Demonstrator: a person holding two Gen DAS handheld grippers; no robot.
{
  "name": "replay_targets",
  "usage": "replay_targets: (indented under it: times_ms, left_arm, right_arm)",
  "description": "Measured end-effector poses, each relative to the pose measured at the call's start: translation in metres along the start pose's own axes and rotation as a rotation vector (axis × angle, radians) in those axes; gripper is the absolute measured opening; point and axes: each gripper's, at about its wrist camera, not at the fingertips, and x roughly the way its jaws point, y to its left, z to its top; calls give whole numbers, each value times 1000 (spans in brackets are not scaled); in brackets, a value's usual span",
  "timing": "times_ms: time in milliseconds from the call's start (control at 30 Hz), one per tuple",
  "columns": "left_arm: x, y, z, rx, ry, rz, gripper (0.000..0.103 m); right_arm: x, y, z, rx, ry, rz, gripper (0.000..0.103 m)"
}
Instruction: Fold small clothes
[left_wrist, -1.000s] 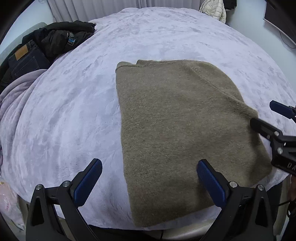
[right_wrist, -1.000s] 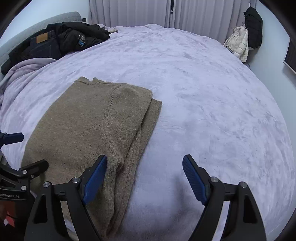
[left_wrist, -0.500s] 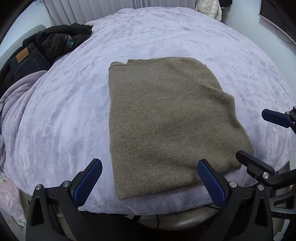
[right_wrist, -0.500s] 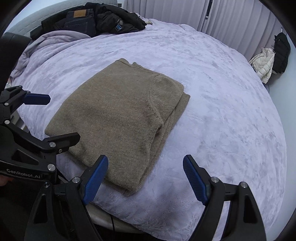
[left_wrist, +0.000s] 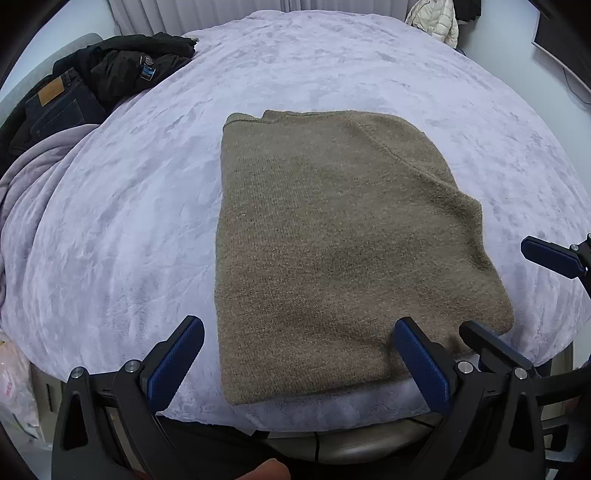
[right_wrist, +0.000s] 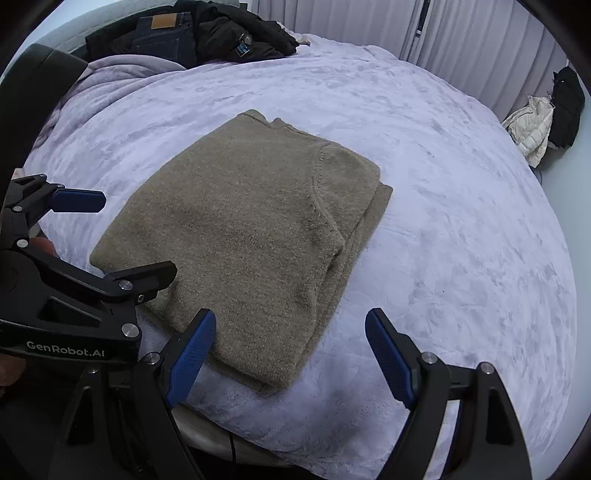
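Note:
An olive-brown knitted sweater (left_wrist: 332, 240) lies folded into a flat rectangle near the front edge of the bed, its neckline on the far side. In the right wrist view the sweater (right_wrist: 251, 236) shows a sleeve layer folded under along its right side. My left gripper (left_wrist: 299, 363) hovers open over the sweater's near edge with nothing between its blue pads. My right gripper (right_wrist: 290, 350) is open too, above the sweater's near right corner and holding nothing. Each gripper shows in the other's view: the right gripper (left_wrist: 513, 295) at the sweater's right corner, the left gripper (right_wrist: 122, 236) at its left corner.
The bed carries a lilac plush cover (left_wrist: 129, 221). Dark jeans and a black jacket (left_wrist: 110, 74) are piled at the far left, beside a bunched blanket (left_wrist: 29, 184). A white puffer jacket (right_wrist: 532, 129) hangs by the curtains. The bed's front edge falls away just below the sweater.
Both grippers drew back toward the bed's front edge, so the whole sweater now shows. The right gripper's view has rolled. The sweater has not moved.

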Motion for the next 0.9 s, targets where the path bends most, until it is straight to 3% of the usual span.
replay_targets:
  times_ms: [900]
  left_arm:
    - [11,7,2,-17,19,19,103]
  right_arm:
    - [7,2,8,-4,15,-5,85]
